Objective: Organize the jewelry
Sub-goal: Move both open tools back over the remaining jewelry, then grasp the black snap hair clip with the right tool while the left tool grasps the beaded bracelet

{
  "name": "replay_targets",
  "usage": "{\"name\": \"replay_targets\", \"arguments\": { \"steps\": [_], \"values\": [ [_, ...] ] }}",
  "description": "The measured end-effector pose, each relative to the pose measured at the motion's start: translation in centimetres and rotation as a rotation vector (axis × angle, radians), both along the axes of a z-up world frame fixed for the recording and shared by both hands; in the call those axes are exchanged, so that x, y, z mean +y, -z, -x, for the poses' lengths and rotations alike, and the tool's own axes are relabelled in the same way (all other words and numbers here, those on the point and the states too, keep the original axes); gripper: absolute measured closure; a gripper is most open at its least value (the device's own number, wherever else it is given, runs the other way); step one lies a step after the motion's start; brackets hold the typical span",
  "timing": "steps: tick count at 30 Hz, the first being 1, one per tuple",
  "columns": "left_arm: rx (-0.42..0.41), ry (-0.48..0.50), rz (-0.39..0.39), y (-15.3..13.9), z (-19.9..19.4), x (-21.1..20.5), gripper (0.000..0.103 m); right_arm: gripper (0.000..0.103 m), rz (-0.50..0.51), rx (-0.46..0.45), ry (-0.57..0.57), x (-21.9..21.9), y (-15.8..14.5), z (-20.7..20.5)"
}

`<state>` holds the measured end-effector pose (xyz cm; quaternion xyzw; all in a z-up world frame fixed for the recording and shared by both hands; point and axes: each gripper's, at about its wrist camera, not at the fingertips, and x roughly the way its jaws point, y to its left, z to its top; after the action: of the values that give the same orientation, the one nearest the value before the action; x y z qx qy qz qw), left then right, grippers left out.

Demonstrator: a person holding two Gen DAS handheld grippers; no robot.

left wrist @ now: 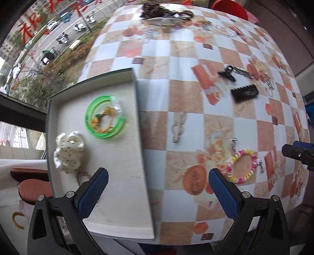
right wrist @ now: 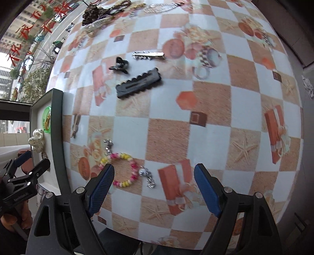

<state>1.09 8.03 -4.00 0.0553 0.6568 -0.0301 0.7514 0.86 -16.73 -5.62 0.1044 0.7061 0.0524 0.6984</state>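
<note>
Jewelry pile [left wrist: 166,13] at the far edge is blurring into a tangle. Both grippers are pointing down, fingers spread wide and empty: left gripper [left wrist: 158,193] over the tray [left wrist: 117,196] rim, right gripper [right wrist: 154,189] hovering by the beaded bracelet [right wrist: 122,169] on the surface [right wrist: 176,137].

Big red Chinese writing [left wrist: 29,29] is on the window glass, seen backwards. The small words on the green ring [left wrist: 105,117] are too blurry to read.
</note>
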Motion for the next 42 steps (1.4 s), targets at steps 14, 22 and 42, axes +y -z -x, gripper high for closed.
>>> {"name": "replay_targets", "arguments": {
  "steps": [14, 22, 42],
  "values": [
    [0.089, 0.151, 0.018, 4.0, 1.0, -5.2, 0.0, 0.018, 0.04, 0.062, -0.07, -0.3, 2.6, 3.0],
    [0.114, 0.188, 0.042, 5.6, 1.4, -6.8, 0.0, 0.018, 0.061, 0.02, -0.065, -1.0, 2.4, 0.9],
    [0.121, 0.154, 0.088, 8.5, -0.3, -8.9, 0.007, 0.018, 0.181, -0.186, -0.735, 9.1, 4.3, -10.7]
  ]
}}
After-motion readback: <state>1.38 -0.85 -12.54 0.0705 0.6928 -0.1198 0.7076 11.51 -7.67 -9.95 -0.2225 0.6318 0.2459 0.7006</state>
